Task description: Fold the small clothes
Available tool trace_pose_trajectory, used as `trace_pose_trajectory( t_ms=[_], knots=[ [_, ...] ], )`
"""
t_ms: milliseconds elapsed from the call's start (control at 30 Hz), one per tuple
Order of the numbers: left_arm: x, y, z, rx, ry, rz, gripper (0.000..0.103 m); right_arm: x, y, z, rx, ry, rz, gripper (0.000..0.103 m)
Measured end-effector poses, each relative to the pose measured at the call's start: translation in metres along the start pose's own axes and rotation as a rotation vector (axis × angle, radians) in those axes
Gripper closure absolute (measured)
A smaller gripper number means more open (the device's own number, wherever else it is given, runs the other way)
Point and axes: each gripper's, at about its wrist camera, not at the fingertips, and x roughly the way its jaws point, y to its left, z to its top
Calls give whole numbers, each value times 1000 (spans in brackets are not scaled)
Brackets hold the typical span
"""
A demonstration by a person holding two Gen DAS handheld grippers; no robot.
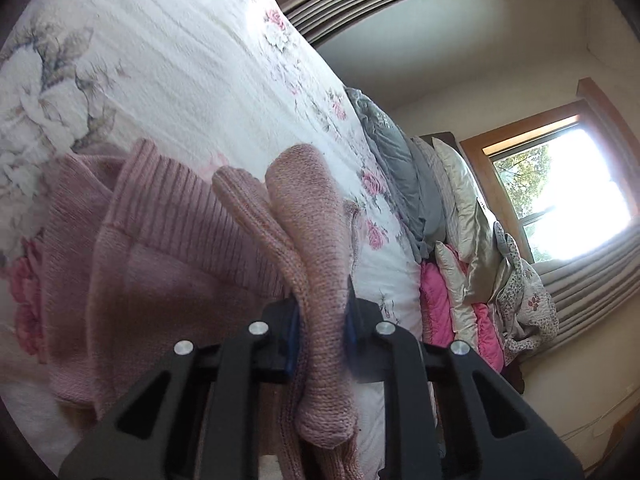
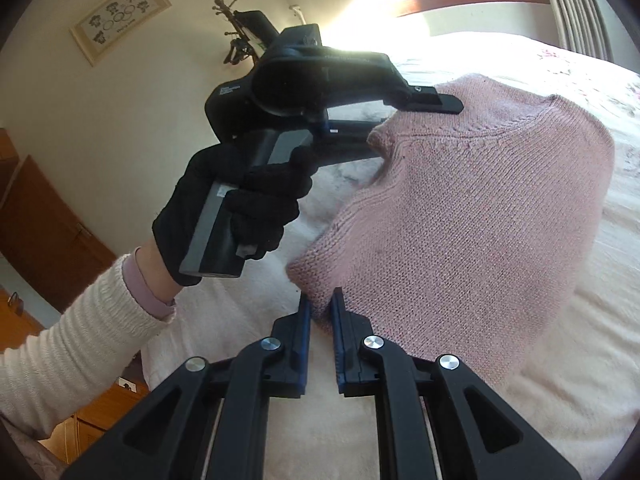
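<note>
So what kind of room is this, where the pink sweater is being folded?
Most likely a bedroom in a home. The pink sweater lies on a bed with a floral quilt, pillows are stacked at its head by a curtained window, and a framed picture hangs on the wall.

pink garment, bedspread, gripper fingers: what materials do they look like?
Pink sweater: knitted yarn, wool or acrylic, matte; stitch rows and a ribbed band show. Bedspread: white quilted fabric, likely cotton, with a printed floral pattern; stitched ridges are visible. Left gripper and right gripper: matte black rigid plastic, perhaps printed, with blue pads, probably rubber, and bright metal pins.
</note>
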Motion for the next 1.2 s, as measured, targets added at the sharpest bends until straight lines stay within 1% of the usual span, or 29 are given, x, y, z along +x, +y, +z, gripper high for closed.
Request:
trace_pose_trajectory(
  t_ms=[100, 167, 233, 300, 400, 500, 533, 567, 633, 700, 733, 767, 800, 833, 867, 900, 967, 1000, 1033, 1067, 1100, 1133, 1167, 1200],
  knots=[
    [-29, 11, 12, 2, -50, 34, 86, 24, 13, 16, -25, 8, 31, 93],
    [-41, 28, 18, -24, -69, 54, 86, 42, 22, 20, -45, 29, 25, 93],
    [-45, 50, 19, -53, -73, 75, 86, 59, 25, 19, -61, 69, 9, 94],
    [-43, 75, 16, -82, -57, 80, 86, 77, 22, 11, -55, 116, -11, 94],
    [-34, 102, 8, -114, -60, 75, 86, 104, 13, -3, -45, 191, -38, 102],
    [-32, 118, 3, -130, -93, 44, 85, 122, 3, -22, -50, 260, -75, 102],
    [-32, 121, 1, -128, -100, 41, 85, 125, 0, -28, -51, 280, -80, 100],
    [-32, 123, 0, -123, -103, 40, 83, 124, -3, -32, -48, 288, -63, 100],
    [-34, 123, -3, -107, -108, 38, 79, 110, -6, -36, -25, 267, 1, 97],
    [-40, 121, -2, -90, -107, 19, 70, 86, -13, -27, -7, 215, 71, 93],
    [-43, 119, -1, -84, -109, 11, 68, 71, -18, -21, -2, 179, 77, 90],
    [-47, 116, 2, -79, -114, 7, 67, 55, -26, -13, 5, 143, 69, 89],
    [-50, 113, 5, -76, -121, 6, 64, 40, -32, -5, 15, 109, 44, 89],
    [-52, 111, 9, -77, -128, 9, 62, 20, -46, -1, 29, 76, -4, 87],
    [-53, 109, 12, -80, -134, 14, 59, 8, -60, 10, 51, 48, -84, 85],
    [-52, 106, 16, -81, -137, 20, 58, 1, -75, 24, 79, 23, -175, 79],
    [-47, 100, 19, -74, -135, 45, 57, -8, -97, 41, 116, -5, -286, 78],
    [-43, 96, 20, -66, -132, 67, 57, -20, -113, 29, 134, -11, -331, 78],
    [-40, 94, 20, -59, -132, 96, 57, -21, -126, 36, 153, -6, -358, 78],
    [-37, 92, 21, -58, -136, 115, 57, -19, -135, 44, 165, 3, -365, 78],
    [-35, 92, 21, -62, -141, 127, 58, -17, -144, 46, 178, 13, -374, 78],
    [-33, 93, 21, -70, -145, 144, 61, -10, -150, 50, 192, 24, -379, 79],
    [-32, 96, 19, -75, -147, 163, 68, -1, -155, 52, 203, 30, -377, 80],
    [-31, 98, 18, -74, -145, 188, 72, 2, -161, 52, 220, 31, -380, 80]
  ],
)
